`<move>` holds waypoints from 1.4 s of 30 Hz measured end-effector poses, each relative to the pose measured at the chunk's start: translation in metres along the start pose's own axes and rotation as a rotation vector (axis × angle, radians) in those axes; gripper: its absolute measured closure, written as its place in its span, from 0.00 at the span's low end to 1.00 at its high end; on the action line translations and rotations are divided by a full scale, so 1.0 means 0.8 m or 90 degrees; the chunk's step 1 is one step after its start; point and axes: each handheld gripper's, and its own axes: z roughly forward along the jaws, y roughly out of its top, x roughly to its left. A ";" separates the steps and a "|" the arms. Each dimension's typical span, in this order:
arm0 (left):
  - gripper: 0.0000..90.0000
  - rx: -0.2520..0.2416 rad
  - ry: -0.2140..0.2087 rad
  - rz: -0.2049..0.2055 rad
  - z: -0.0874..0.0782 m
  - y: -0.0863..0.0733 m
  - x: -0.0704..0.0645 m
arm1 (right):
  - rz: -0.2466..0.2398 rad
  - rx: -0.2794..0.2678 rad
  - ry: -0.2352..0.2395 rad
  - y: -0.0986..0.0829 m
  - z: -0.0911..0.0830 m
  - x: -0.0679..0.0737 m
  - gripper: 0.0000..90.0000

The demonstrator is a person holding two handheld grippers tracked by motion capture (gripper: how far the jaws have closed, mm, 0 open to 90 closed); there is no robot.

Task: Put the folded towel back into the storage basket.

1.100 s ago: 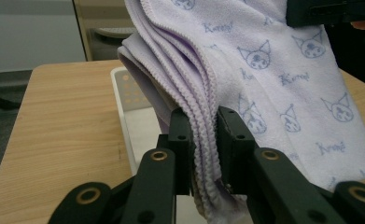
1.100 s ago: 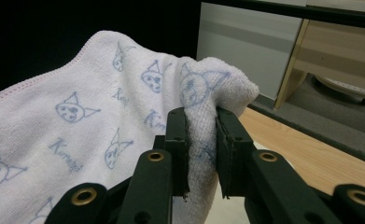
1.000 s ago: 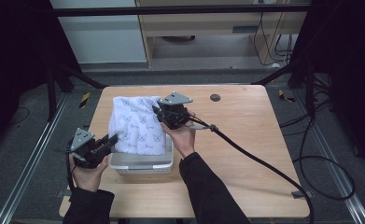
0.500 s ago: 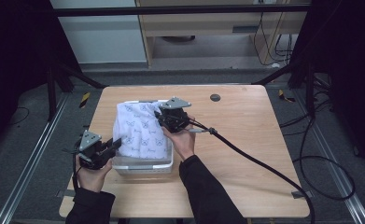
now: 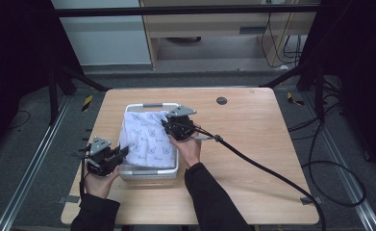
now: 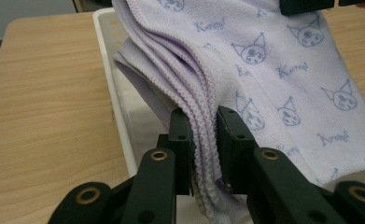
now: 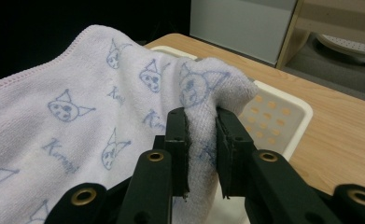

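I have the lilac towel pinched in both tongs, and it hangs folded over the white basket on the desk, most of its bulk already above the basket's opening. My left tongs are clamped on a stack of folded hems at the towel's near corner, over the basket's near left corner; several stitched edges sit between the jaws, so the bite looks full. My right tongs are closed on a bunched fold at the basket's right rim, about midway along that side.

The step, as I judge it, is settling the towel down inside the basket. To do it well I should lower both hands together and keep them level, so the cloth sinks flat instead of sliding to one end. The left corner looks to hang over or just beyond the basket's wall; I would draw it inward, toward the basket's middle, before going down, or the hem will drape over the rim. The perforated floor shows bare at the basket's far end, so there is room to ease the cloth that way. I would release only once the weight rests on the basket's floor.
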 end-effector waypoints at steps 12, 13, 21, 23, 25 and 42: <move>0.84 0.027 0.003 0.010 0.015 -0.008 -0.004 | 0.002 0.017 -0.007 -0.014 0.006 -0.005 0.85; 0.84 0.029 0.005 0.011 0.016 -0.009 -0.005 | 0.001 0.018 -0.008 -0.015 0.006 -0.005 0.85; 0.84 0.047 0.015 0.014 0.025 -0.015 -0.006 | -0.003 0.034 -0.013 -0.023 0.013 -0.003 0.84; 0.84 0.053 0.018 0.013 0.026 -0.016 -0.007 | -0.002 0.040 -0.016 -0.024 0.015 -0.003 0.84; 0.83 0.056 0.022 0.015 0.028 -0.016 -0.008 | -0.004 0.043 -0.015 -0.026 0.016 -0.003 0.83; 0.70 0.003 0.035 0.004 0.010 -0.010 -0.006 | -0.022 0.037 -0.036 -0.027 0.003 -0.014 0.64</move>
